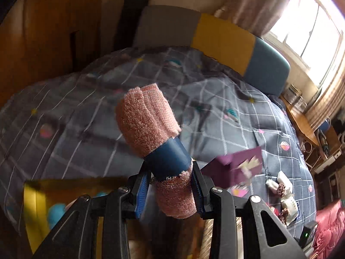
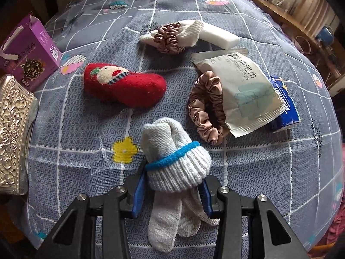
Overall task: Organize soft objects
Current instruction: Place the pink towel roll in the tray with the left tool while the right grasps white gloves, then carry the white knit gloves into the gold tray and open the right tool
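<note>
My left gripper is shut on a rolled pink towel with a blue band, held up above the bed. My right gripper is shut on a rolled grey-white knit glove with a blue elastic band, just above the bedspread. On the bed ahead lie a red knit sock, a brown scrunchie, and a second brown scrunchie around a white knit piece.
A purple box and an embossed silver tin stand at the left. A wet-wipes pack, blue tissue pack and white block lie right. A yellow box sits below my left gripper; the headboard is behind.
</note>
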Demonstrator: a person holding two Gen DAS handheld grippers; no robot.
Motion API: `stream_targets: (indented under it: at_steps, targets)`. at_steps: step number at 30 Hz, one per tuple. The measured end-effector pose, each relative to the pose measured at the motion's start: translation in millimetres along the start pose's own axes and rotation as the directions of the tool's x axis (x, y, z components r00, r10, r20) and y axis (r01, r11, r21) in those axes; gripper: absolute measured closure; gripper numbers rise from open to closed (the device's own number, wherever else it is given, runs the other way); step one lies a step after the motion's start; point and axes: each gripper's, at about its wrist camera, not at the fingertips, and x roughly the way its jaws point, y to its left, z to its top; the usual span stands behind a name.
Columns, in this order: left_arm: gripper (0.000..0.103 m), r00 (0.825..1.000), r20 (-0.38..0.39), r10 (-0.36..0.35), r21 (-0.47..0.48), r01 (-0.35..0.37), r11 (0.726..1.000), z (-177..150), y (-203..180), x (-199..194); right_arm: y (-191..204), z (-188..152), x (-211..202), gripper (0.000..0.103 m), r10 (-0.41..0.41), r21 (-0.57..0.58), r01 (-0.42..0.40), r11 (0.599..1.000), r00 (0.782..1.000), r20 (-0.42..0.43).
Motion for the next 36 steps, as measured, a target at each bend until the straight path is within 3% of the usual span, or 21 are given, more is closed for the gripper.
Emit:
stream_targets:
  at_steps: [8,12,17,19,25,28,33,36]
  targets:
    - [0.067,1.000,-0.025,-0.019,-0.084,0.017,0.996,-96,85,-43,22,-4,7,0.060,-0.039,-0.051,0.040,0.998,0.999,0.020]
    - [0.067,0.999,-0.054,-0.002,-0.086,-0.002,0.996,-138,104,-52,35,-10,5,0.060,-0.057,-0.075,0.059,0.995,0.998,0.034]
    - [0.067,0.989,-0.147,-0.002,-0.067,-0.007,0.998,-178,112,-42,39,-12,6,0.060,-0.057,-0.068,0.059,0.996,0.998,0.035]
    - [0.066,0.982,-0.185,-0.028,-0.058,0.017,0.998,-187,111,-33,39,-11,4,0.060,-0.059,-0.068,0.061,0.996,0.998,0.036]
    - [0.059,0.980,-0.196,-0.016,-0.057,0.005,0.998,-194,114,-17,39,-11,3,0.060,-0.068,-0.068,0.071,0.995,0.997,0.042]
    - [0.049,0.988,-0.152,0.024,-0.063,-0.034,0.997,-195,116,-26,38,-13,6,0.060,-0.066,-0.065,0.068,0.996,0.997,0.043]
    - [0.049,0.992,-0.102,0.068,-0.089,-0.077,0.993,-194,119,-37,29,-12,-1,0.060,-0.066,-0.061,0.068,0.996,0.997,0.045]
    - [0.049,0.990,-0.072,0.123,-0.049,-0.127,0.991,-195,110,-45,27,-12,-2,0.060,-0.071,-0.054,0.074,0.996,0.996,0.050]
